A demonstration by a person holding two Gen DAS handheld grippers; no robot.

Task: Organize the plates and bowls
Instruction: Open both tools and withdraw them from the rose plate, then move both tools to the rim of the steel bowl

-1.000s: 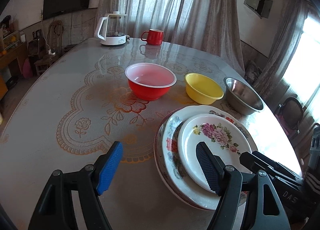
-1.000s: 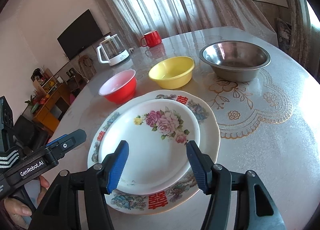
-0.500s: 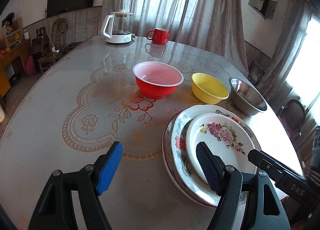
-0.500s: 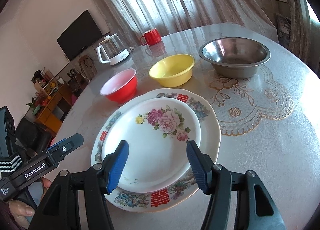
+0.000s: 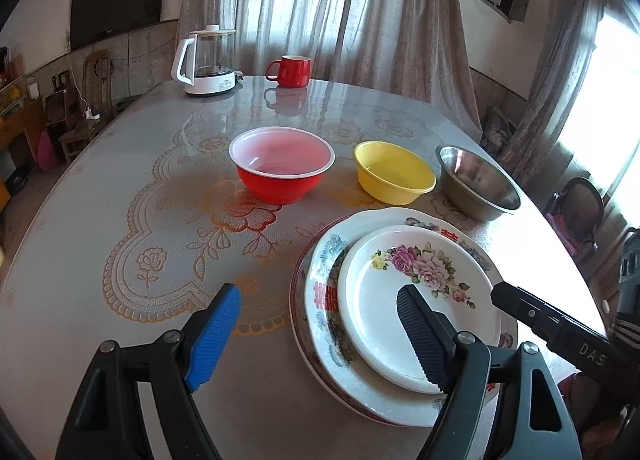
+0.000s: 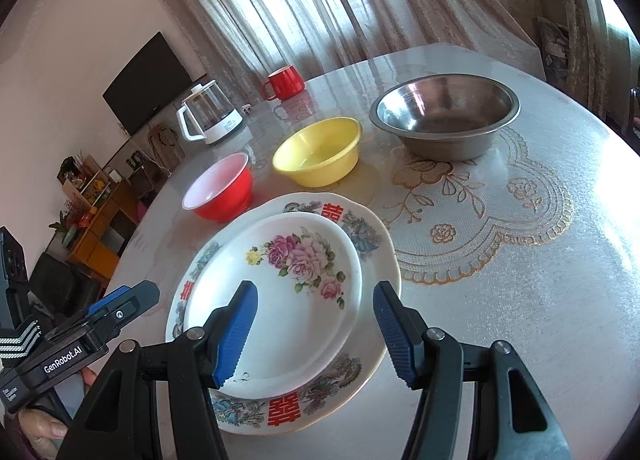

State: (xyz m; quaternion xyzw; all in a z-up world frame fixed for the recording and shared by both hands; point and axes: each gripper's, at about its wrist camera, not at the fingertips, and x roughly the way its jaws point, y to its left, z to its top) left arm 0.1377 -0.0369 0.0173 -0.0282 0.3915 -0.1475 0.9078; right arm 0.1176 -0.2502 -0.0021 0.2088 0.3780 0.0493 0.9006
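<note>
A small white rose-patterned plate (image 5: 416, 292) (image 6: 280, 296) lies on a larger plate with red characters (image 5: 324, 300) (image 6: 372, 236), stacked near the table's front edge. Behind them stand a red bowl (image 5: 282, 170) (image 6: 222, 192), a yellow bowl (image 5: 394, 172) (image 6: 320, 152) and a steel bowl (image 5: 476, 182) (image 6: 446, 114) in a row. My left gripper (image 5: 316, 332) is open and empty, above the stack's left edge. My right gripper (image 6: 314, 332) is open and empty, above the small plate's near part.
A round table (image 5: 120, 188) with a lace-pattern cover carries a glass kettle (image 5: 206, 60) (image 6: 208, 116) and a red mug (image 5: 292, 70) (image 6: 284, 82) at the far edge. Curtains hang behind. Chairs and a cabinet stand around the table.
Both grippers have drawn back and risen slightly from the plate stack. The left view has swung a little to the left. The dishes have not moved.
</note>
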